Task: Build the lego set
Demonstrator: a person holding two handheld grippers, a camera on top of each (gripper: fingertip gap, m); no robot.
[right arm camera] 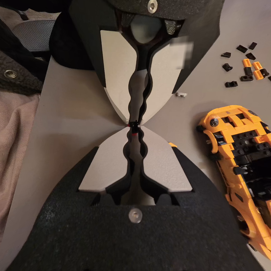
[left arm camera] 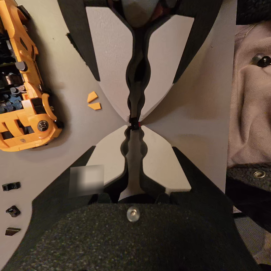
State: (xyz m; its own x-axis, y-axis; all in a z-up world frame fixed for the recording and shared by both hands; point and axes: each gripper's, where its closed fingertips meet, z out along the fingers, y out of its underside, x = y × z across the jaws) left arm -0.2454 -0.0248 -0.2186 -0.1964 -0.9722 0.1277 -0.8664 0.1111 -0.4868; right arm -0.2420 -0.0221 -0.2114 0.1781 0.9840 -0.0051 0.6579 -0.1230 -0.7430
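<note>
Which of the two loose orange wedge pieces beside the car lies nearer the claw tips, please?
The lower orange wedge, pointing left, lies nearer the left claw; the upper wedge sits farther up the table.

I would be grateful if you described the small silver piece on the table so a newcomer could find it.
Start at the orange car on the grey table. Beyond its rounded end lies a scatter of black and orange pieces. The silver piece lies alone between car and scatter, the only pale metallic one.
</note>
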